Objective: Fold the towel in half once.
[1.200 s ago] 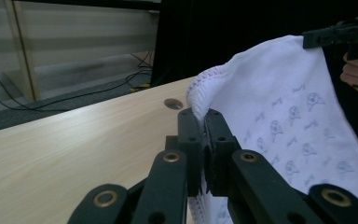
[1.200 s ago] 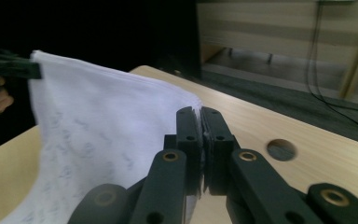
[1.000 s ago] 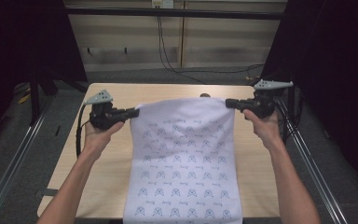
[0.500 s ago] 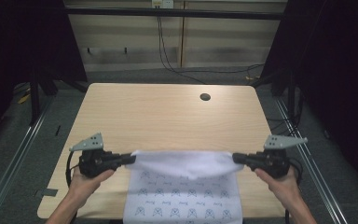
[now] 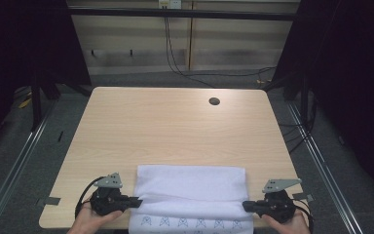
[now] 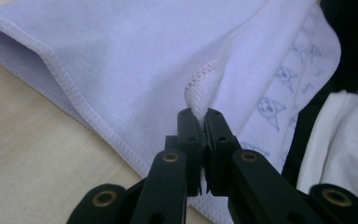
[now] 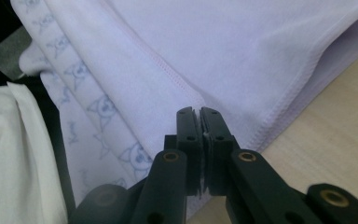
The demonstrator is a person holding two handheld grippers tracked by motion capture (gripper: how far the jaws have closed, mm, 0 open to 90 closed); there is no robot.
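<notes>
Both tongs, left tongs (image 5: 137, 200) and right tongs (image 5: 246, 205), pinch my towel's (image 5: 190, 187) corners. Its fold runs nine-to-three on the desk (image 5: 165, 131), stretching toward twelve o'clock from me.

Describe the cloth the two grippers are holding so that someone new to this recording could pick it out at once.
On the light wooden table, look along the near edge between the person's two hands. The white cloth lies there folded over, its corners pinched by the left gripper and the right gripper. It has stitched hems and, on the part hanging off the edge, rows of small grey printed figures.
</notes>
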